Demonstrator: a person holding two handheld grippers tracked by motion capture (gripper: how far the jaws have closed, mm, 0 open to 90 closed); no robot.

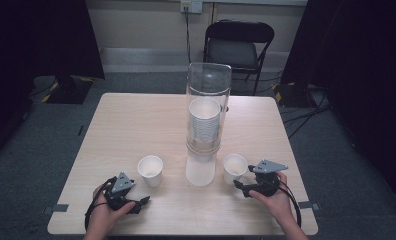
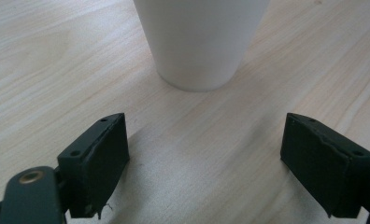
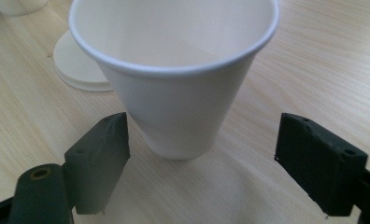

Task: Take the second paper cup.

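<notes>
Two white paper cups stand upright on the wooden table (image 1: 136,120). The left cup (image 1: 150,170) (image 2: 202,37) is just beyond my left gripper (image 1: 142,202) (image 2: 206,128), which is open and well short of the cup's base. The right cup (image 1: 235,168) (image 3: 174,70) stands partly between the jaws of my right gripper (image 1: 238,185) (image 3: 204,126). That gripper is open, with a gap between each pad and the cup wall. A tall clear tube (image 1: 207,100) between the two cups holds a stack of white cups (image 1: 204,120).
The tube's white foot (image 1: 200,172) (image 3: 78,65) sits close to the right cup. The table's front edge (image 1: 186,234) runs just behind both hands. A black folding chair (image 1: 238,47) stands beyond the far edge, and cables (image 1: 306,115) lie on the floor at the right.
</notes>
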